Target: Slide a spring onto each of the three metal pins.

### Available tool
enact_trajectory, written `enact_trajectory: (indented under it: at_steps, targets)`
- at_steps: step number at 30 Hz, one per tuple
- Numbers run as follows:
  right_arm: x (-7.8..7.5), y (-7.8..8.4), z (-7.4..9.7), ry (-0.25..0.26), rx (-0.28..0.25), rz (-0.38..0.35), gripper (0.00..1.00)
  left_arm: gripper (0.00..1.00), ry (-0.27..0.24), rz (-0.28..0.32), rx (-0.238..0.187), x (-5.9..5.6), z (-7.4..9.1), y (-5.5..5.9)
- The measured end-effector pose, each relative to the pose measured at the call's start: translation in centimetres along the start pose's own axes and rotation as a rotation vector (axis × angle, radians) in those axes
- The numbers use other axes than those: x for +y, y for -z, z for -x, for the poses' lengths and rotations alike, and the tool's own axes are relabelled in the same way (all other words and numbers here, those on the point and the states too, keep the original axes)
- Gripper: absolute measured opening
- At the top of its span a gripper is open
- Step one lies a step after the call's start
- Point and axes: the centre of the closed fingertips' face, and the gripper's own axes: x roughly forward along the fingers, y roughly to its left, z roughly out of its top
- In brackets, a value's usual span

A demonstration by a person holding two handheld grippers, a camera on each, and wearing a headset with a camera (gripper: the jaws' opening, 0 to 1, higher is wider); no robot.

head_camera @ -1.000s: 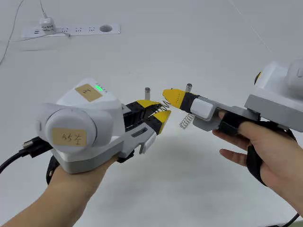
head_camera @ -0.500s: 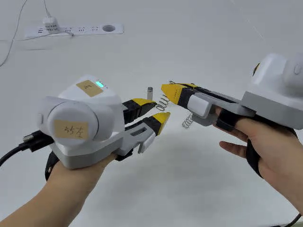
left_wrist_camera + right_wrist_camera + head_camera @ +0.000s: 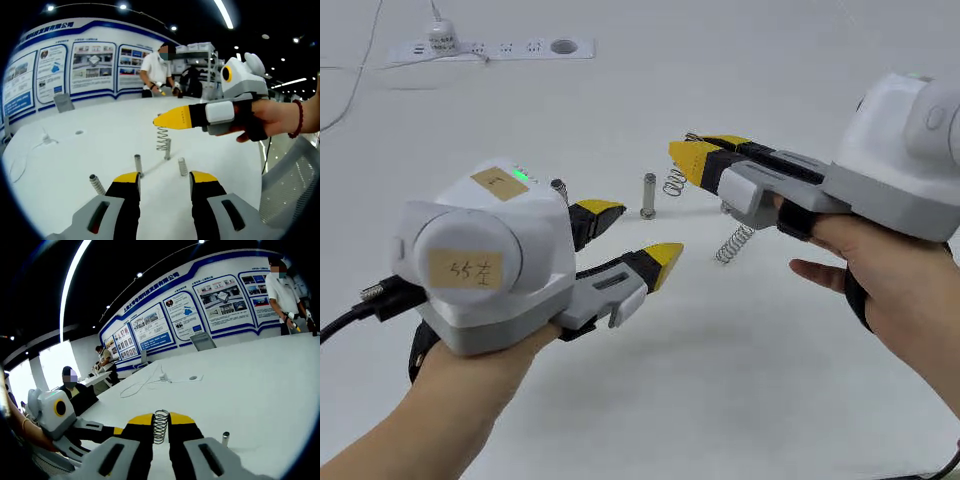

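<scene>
Right gripper (image 3: pixel 688 158) is pinched on a spring (image 3: pixel 675 183). In the right gripper view the spring (image 3: pixel 160 426) stands upright, clamped between the two yellow tips, top end poking above them. It's held up off the bench (image 3: pixel 740 380), just right of a bare upright pin (image 3: pixel 648 195) and not on it. In the left gripper view the spring (image 3: pixel 161 137) hangs under the right gripper (image 3: pixel 159 120) tip with its lower end right at a pin top (image 3: pixel 167 149); can't tell if they touch. Left gripper (image 3: pixel 630 230) has its jaws spread with nothing between them, and sits low, near side of the pins, tips pointing at them. A second pin (image 3: pixel 559 187) is just behind its body. A loose spring (image 3: pixel 733 243) lies tilted on the bench under the right gripper's body.
</scene>
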Motion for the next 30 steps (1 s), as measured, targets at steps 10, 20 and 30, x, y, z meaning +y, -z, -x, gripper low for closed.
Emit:
enact_trajectory:
  at_steps: [10, 20, 30]
  targets:
    - [-0.3, 0.3, -2.1, 0.000, 0.023, 0.188, 0.11, 0.54, -0.033, -0.011, 0.007, 1.1, 0.6, 0.8]
    - [-1.2, 1.0, -3.9, 0.010, 0.047, 0.249, 0.11, 0.68, -0.052, -0.039, 0.023, 1.2, 0.7, 1.6]
    - [-1.8, 1.7, -4.8, 0.018, 0.068, 0.277, 0.11, 0.79, -0.074, -0.019, 0.034, 1.9, 0.9, 2.2]
